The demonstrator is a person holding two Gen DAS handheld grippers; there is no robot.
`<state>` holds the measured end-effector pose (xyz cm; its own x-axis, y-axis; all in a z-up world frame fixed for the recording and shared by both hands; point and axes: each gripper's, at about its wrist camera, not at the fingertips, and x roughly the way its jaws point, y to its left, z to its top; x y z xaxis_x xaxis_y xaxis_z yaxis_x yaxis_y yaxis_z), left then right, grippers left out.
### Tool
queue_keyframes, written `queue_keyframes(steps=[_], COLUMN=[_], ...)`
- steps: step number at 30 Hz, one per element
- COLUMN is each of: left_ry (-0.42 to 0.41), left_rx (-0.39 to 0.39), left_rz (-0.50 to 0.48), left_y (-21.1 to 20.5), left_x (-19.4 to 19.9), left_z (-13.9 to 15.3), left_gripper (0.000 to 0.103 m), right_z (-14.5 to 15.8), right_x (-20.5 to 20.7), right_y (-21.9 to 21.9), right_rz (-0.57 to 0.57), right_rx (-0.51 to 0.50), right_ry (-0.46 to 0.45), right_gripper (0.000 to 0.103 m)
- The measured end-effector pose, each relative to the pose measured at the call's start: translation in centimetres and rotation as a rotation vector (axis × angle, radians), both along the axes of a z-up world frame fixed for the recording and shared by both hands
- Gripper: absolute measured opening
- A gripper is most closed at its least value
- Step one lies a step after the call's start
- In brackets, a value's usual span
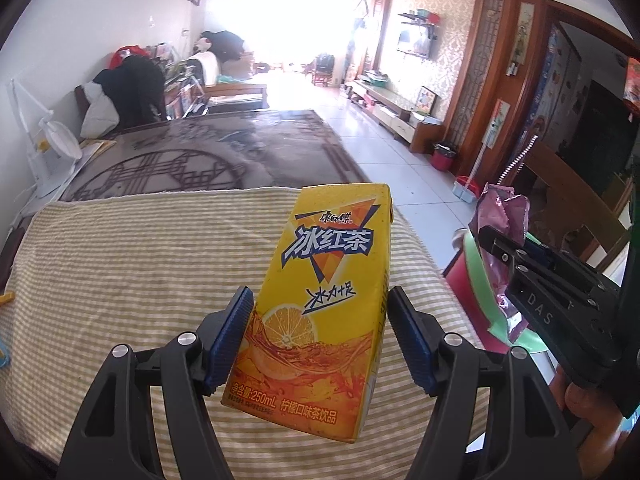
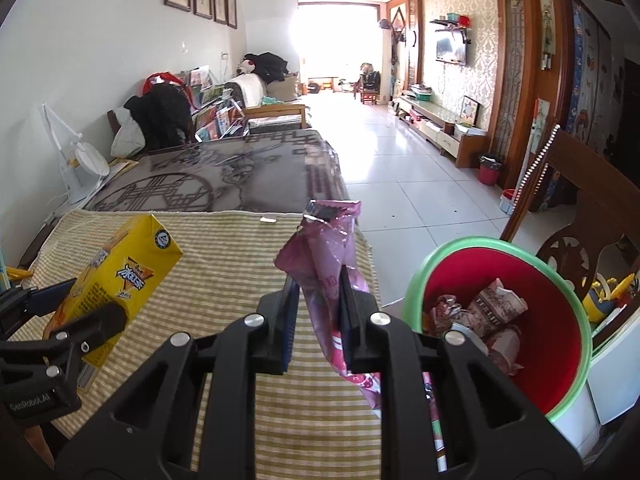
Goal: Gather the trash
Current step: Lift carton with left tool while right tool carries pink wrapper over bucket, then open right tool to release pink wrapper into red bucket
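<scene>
A yellow iced-tea carton stands tilted between the blue pads of my left gripper, which is shut on its lower half above the striped cloth. The right wrist view shows the same carton at the left, in the left gripper. My right gripper is shut on a crumpled pink wrapper that sticks up past its fingertips. The left wrist view shows this wrapper at the right edge. A red bin with a green rim sits just right of the table and holds several crumpled wrappers.
A green-and-white striped cloth covers the near table end; beyond it is a dark patterned tabletop. A white fan stands at the left. A wooden chair is behind the bin. Tiled floor runs to the right.
</scene>
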<state>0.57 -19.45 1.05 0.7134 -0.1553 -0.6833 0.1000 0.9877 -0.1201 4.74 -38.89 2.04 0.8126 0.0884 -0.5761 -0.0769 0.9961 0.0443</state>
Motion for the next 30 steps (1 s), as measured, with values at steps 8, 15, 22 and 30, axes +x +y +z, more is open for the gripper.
queue_keyframes(steps=[8,15,22,30], left_ry=[0.012,0.031,0.021,0.097], left_rx=[-0.012,-0.016,-0.029,-0.023], left_rz=[-0.033,-0.061,-0.114,-0.125], left_y=[-1.7,-3.0,-5.6,-5.5], left_x=[0.7,1.3,2.6,2.9], left_z=[-0.6,-1.3,-0.9,-2.6], left_gripper=[0.066,0.064,0.058,0.07], right_z=[-0.4,-1.0,-1.1,-1.6], right_x=[-0.3,-0.4,-0.3,0.0], right_y=[-3.7,-5.9,-7.5,-9.0], right_rz=[-0.095,-0.148,-0.188,-0.222], right_rx=[0.014,0.024,0.026,0.066], right_ry=[0.006,0.018,0.014,0.033], right_gripper=[0.018,0.018,0.018,0.018])
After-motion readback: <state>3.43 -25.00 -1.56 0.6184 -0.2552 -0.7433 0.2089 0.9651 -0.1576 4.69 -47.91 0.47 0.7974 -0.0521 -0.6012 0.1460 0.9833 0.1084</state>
